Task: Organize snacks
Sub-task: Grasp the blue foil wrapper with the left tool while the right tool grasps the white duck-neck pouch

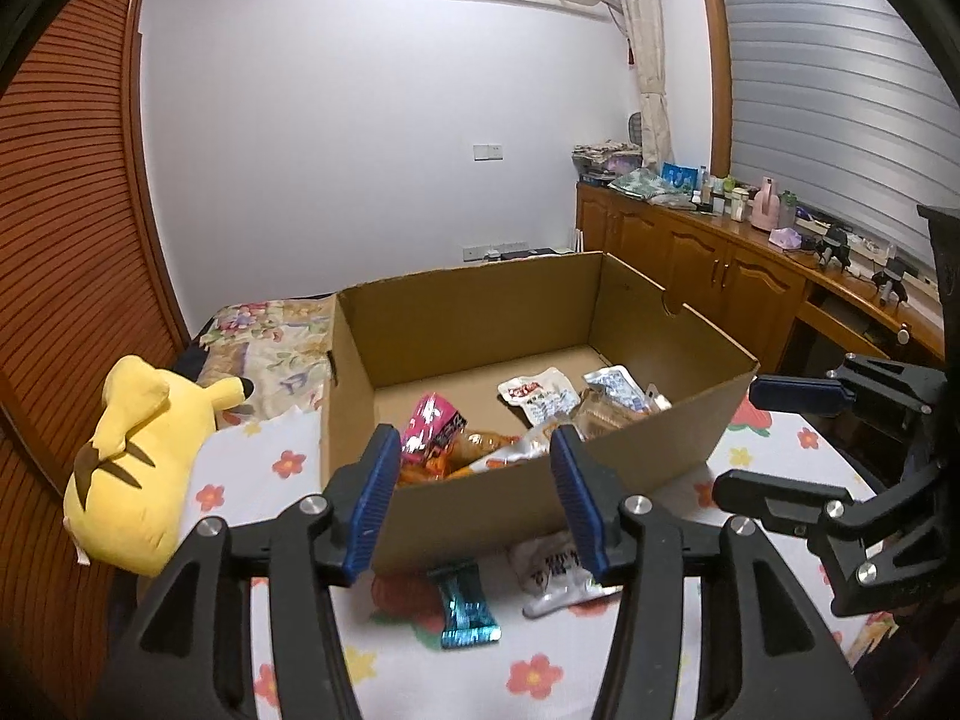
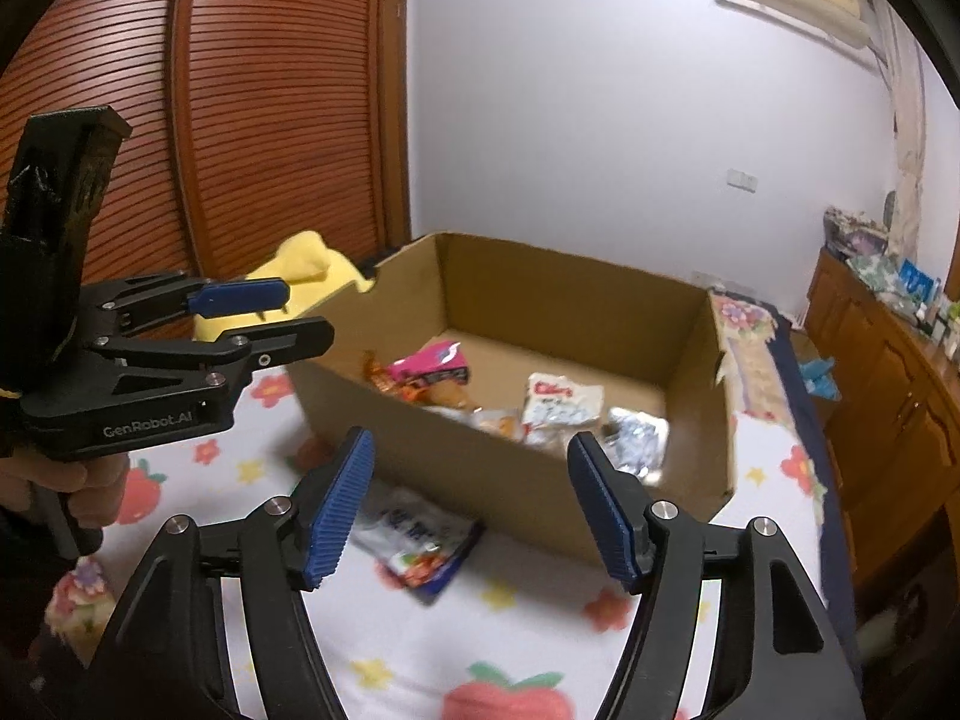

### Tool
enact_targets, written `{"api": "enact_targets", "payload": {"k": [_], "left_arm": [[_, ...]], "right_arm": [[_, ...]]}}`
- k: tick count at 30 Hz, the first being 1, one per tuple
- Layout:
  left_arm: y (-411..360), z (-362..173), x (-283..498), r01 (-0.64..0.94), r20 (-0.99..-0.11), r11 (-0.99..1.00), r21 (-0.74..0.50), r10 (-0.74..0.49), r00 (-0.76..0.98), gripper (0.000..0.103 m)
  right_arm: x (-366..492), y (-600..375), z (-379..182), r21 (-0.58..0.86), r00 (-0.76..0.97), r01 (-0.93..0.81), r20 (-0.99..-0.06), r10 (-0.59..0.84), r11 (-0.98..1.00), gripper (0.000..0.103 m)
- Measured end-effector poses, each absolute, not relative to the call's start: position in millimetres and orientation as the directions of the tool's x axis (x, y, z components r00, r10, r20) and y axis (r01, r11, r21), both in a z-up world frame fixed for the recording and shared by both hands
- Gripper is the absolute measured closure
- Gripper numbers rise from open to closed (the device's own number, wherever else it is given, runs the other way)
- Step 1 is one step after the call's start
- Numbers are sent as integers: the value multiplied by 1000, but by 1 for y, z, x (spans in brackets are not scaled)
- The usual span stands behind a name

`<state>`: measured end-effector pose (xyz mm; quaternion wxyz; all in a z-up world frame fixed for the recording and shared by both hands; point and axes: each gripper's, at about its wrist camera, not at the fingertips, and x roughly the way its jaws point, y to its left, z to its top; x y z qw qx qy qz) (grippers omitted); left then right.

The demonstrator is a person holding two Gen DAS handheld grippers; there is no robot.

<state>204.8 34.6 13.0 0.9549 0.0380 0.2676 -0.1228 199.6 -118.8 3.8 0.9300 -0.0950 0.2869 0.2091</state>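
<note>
An open cardboard box (image 1: 510, 498) (image 2: 480, 468) stands on the flowered bed sheet. Inside lie several snacks: a pink packet (image 1: 432, 426) (image 2: 429, 366), a white packet (image 1: 534, 396) (image 2: 561, 399) and a silver packet (image 1: 618, 387) (image 2: 639, 438). On the sheet in front of the box lie a teal wrapper (image 1: 468, 606) and a white packet (image 1: 552, 576) (image 2: 414, 540). My left gripper (image 1: 474, 444) (image 2: 309, 312) hovers open and empty before the box's near wall. My right gripper (image 2: 473, 444) (image 1: 762, 444) is beside it, open, nothing between its fingers.
A yellow plush toy (image 1: 138, 468) (image 2: 306, 264) lies left of the box. A slatted wooden wardrobe (image 1: 60, 210) stands behind it. A wooden cabinet (image 1: 720, 264) with several bottles and clutter runs along the right. A hand (image 2: 90, 480) grips the left gripper's handle.
</note>
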Motion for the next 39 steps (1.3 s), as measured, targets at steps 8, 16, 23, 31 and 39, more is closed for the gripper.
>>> {"api": "enact_targets", "payload": {"k": [8, 16, 23, 31, 39], "left_arm": [[49, -10, 190, 238, -549, 971, -9, -204, 811, 49], [56, -50, 196, 224, -614, 974, -30, -195, 765, 49], [59, -84, 213, 218, -662, 975, -49, -195, 724, 50], [59, -103, 221, 216, -692, 975, -56, -194, 695, 51], [60, -108, 223, 211, -702, 976, -55, -188, 687, 51]], "right_arm": [[188, -104, -10, -20, 726, -444, -594, 346, 896, 27], [211, -93, -52, 15, 659, -430, -679, 325, 903, 27], [239, -86, -86, 52, 599, -410, -737, 312, 911, 25], [259, -80, -107, 44, 580, -376, -768, 272, 926, 22], [268, -68, -118, -31, 584, -367, -785, 204, 930, 19]]}}
